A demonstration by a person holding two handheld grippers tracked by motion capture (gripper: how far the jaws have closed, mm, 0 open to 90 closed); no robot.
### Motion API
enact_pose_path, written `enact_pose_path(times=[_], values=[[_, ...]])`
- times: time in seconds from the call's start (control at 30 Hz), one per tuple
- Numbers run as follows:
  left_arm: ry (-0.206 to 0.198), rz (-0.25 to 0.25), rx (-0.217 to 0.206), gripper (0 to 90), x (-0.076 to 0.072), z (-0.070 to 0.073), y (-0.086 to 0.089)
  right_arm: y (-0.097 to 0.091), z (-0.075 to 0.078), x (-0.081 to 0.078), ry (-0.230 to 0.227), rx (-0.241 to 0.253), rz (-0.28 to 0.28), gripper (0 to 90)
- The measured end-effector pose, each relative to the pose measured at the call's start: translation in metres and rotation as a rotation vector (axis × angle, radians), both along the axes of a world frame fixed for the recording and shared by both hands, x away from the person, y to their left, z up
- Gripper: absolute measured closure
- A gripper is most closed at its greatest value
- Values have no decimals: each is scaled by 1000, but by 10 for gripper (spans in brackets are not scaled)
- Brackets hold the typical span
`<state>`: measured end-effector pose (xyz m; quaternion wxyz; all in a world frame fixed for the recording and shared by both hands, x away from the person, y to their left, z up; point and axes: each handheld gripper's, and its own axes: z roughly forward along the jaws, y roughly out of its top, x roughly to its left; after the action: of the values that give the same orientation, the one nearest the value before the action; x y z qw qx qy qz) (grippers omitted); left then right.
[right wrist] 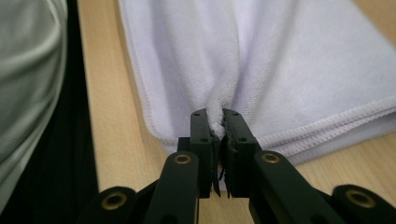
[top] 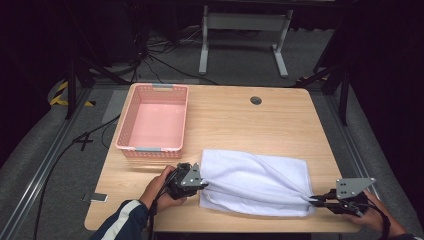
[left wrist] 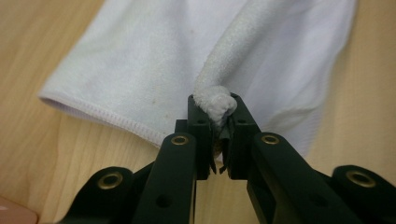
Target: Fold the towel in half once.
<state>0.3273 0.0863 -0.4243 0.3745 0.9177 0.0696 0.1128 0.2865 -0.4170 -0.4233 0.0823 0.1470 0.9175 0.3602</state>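
1. At the bottom of the high view, two hands come in from the lower edge, each carrying a gripper: the left gripper (top: 200, 181) at lower centre-left, the right gripper (top: 316, 201) at lower right.
2. Between them a white towel (top: 255, 182) lies folded on the wooden surface (top: 230, 120), its long axis running from centre-left to lower right of the frame, one gripper at each end.
3. In the left gripper view, the jaws are pressed together on a bunched corner of the towel (left wrist: 140, 60), a rolled ridge of cloth rising from them toward the top of the frame.
4. In the right gripper view, the jaws likewise pinch a gathered fold of the towel (right wrist: 280, 70), just above the stitched hem that runs toward the right edge.
5. The cloth is plain, soft terry, stacked in several layers, with a fold drawn taut between the two pinch points.
6. A pink basket (top: 152, 150) stands empty at centre-left, just above the left gripper and well apart from the right one; any carry there would likely be led from the left.
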Motion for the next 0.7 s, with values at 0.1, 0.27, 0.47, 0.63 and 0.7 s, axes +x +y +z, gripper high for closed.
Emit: enact_pose_path(times=[0.1,0.27,0.47,0.63,0.7], values=[[16,-46,19,806,-18,-1,4,-6,5,-10,18,15,53,811],[76,-23,113,702,-29,-28,8,-2,-7,-13,96,-75,99,720],[133,100,-24,335,-22,-20,30,-6,3,-15,53,-37,60,530],[167,161,-197,314,-22,-7,35,-11,33,-9,-71,79,-86,539],[167,138,-215,378,-20,-3,25,-2,39,5,-100,90,-207,606]])
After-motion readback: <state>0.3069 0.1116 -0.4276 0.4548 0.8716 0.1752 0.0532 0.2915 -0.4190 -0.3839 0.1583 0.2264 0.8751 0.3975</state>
